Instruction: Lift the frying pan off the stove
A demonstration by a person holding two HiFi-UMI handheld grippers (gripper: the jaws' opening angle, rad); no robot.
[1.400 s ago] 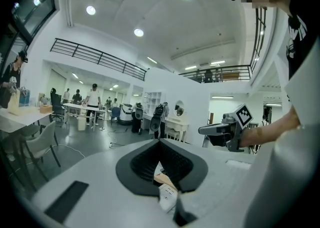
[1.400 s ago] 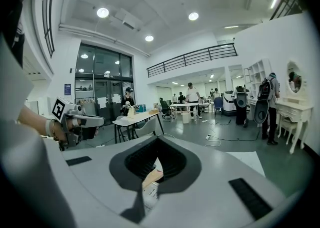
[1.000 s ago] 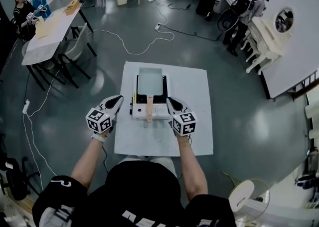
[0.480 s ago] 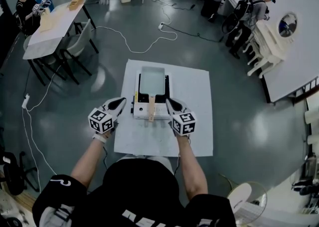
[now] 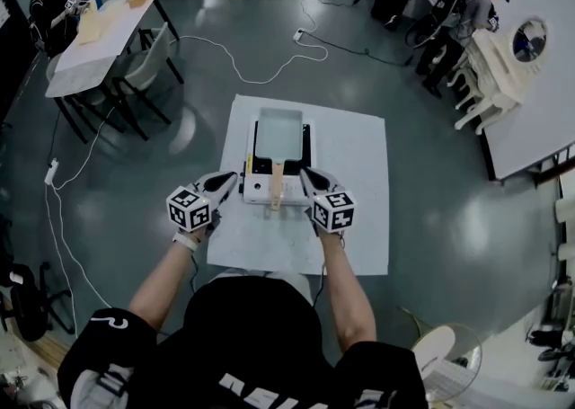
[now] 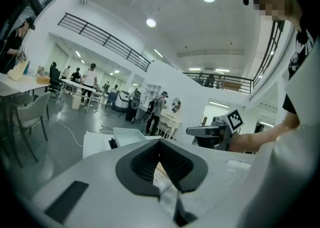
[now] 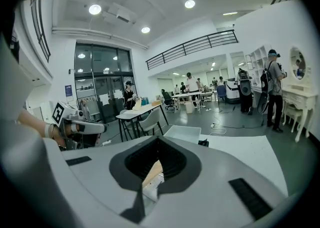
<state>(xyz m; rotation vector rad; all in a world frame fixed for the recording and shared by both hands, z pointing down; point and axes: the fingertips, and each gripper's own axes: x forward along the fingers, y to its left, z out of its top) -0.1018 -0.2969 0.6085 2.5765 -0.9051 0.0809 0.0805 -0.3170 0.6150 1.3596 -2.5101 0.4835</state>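
Sitting on a small stove point(image 5: 260, 190) near the middle of a white sheet point(image 5: 359, 182) on the floor point(image 5: 449, 218) is the pan point(image 5: 279, 133). It is shaped like a box. Its wooden handle point(image 5: 277, 184) sticks out toward the person, over the stove's white front. The left claw point(image 5: 231, 180) is by the stove's near left corner. The right claw point(image 5: 305, 173) is by its near right corner. The handle lies between them, apart from both. Both claws are pressed together and hold nothing. The person's arms point(image 5: 166, 281) reach over the near edge of the sheet. Far off are tables point(image 5: 90, 57) and other people point(image 5: 467, 3).
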